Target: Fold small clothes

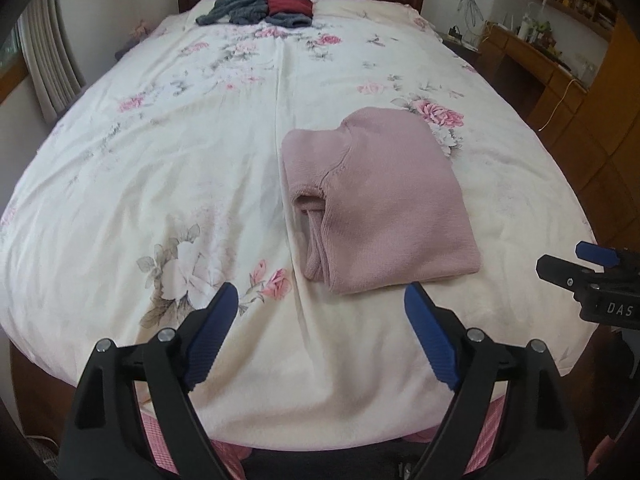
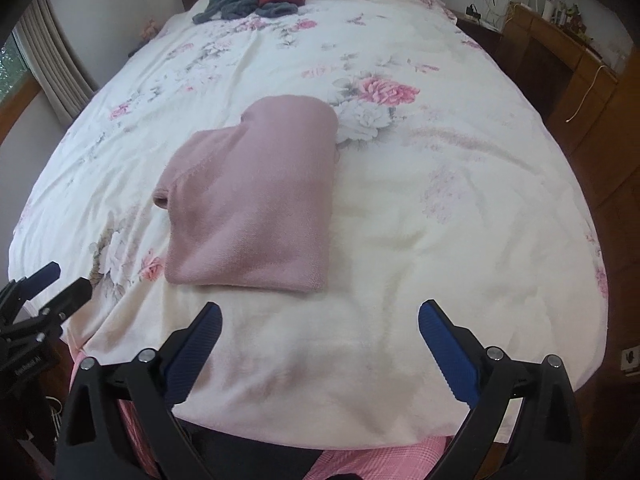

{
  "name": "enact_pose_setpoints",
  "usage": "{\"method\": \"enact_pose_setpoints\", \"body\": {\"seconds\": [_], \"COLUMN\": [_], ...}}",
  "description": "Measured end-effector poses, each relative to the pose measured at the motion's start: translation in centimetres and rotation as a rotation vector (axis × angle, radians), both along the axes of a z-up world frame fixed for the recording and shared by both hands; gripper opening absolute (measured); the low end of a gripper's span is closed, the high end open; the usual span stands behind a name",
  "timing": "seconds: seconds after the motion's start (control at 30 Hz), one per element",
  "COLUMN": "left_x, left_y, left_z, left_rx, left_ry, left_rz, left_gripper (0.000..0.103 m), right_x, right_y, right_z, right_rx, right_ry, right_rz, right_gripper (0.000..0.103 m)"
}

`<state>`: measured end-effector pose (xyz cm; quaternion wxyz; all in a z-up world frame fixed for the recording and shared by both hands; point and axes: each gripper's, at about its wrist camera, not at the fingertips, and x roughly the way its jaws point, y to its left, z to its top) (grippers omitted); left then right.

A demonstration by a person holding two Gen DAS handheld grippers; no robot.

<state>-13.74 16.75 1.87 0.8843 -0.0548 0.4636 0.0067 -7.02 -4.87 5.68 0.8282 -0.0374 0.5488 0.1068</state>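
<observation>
Both jaws stand spread wide with nothing between them: the left gripper (image 1: pixel 320 328) and the right gripper (image 2: pixel 320 340) each hover over the near edge of the bed (image 1: pixel 120 184), blue pads (image 1: pixel 212 336) apart and clear of the cloth.

A pink sweater (image 1: pixel 376 204) lies folded flat on the floral cover, just beyond the fingertips and touching neither gripper. From the left wrist it sits right of the cover's centre crease, and this view shows the folded layers and ribbed edge open along the sweater's left side, plus a seam running across the top. From the right wrist the same sweater (image 2: pixel 252 196) sits left of centre and shows only a smooth top face with a small rolled end at its left.

At the far end, by the headboard, a pile (image 1: pixel 260 8) of grey and dark red clothes rests well apart from the sweater.

Each camera catches the other gripper at its frame edge: the right one (image 1: pixel 576 264) in the left view, the left one (image 2: pixel 60 284) in the right view. A wooden desk (image 1: pixel 528 60) stands to the right of the bed.
</observation>
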Motion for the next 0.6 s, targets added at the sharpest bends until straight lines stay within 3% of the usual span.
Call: {"method": "enact_pose_setpoints", "body": {"seconds": [0.6], "left_x": [-0.1], "left_y": [-1.4], "left_z": [0.5], "left_rx": [0.044], "left_ry": [-0.012], "left_rz": [-0.002], "left_gripper": [0.085], "right_x": [0.4], "right_y": [0.0], "right_z": [0.3], "right_rx": [-0.039], "right_ry": [-0.007], "right_rz": [-0.013], "right_gripper": [0.099]}}
